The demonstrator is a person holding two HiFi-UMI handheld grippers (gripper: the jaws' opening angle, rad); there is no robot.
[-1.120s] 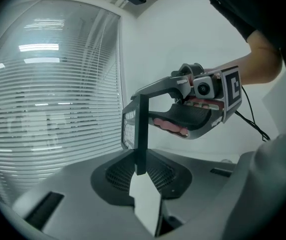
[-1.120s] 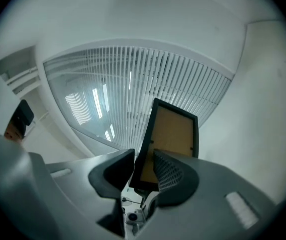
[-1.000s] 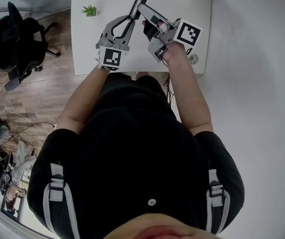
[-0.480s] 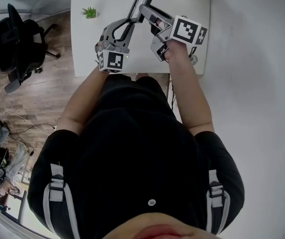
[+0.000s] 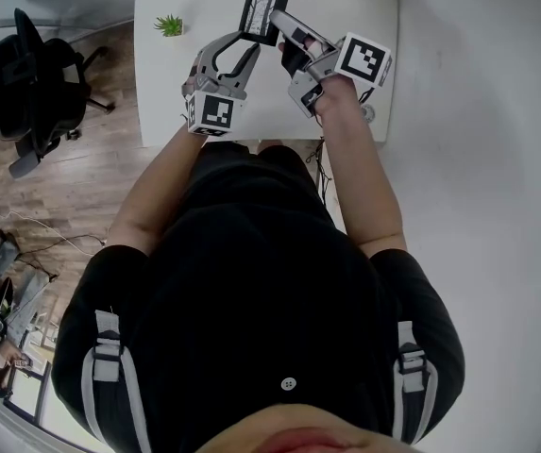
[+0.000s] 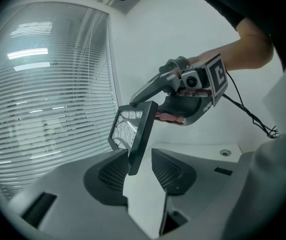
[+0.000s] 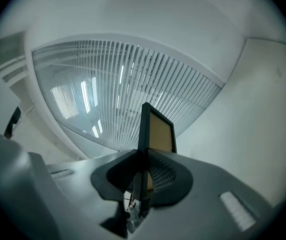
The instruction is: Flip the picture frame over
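Since the earlier frames, the black rectangular picture frame point(image 5: 268, 4) had been turned from edge-on until its printed face was shown from above, over the white tabletop point(image 5: 355, 36) beside wooden flooring point(image 5: 62, 187). It was gripped by the right gripper point(image 7: 143, 156), just closed on its edge. The left gripper point(image 6: 135, 166) had just been opened, the frame's corner loose between its jaws.

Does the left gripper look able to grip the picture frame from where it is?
Probably yes. The lower edge of the picture frame stands between the jaws of the left gripper, which have just been opening; nothing else is there. The right gripper, whose jaws have just been closing, holds it up.
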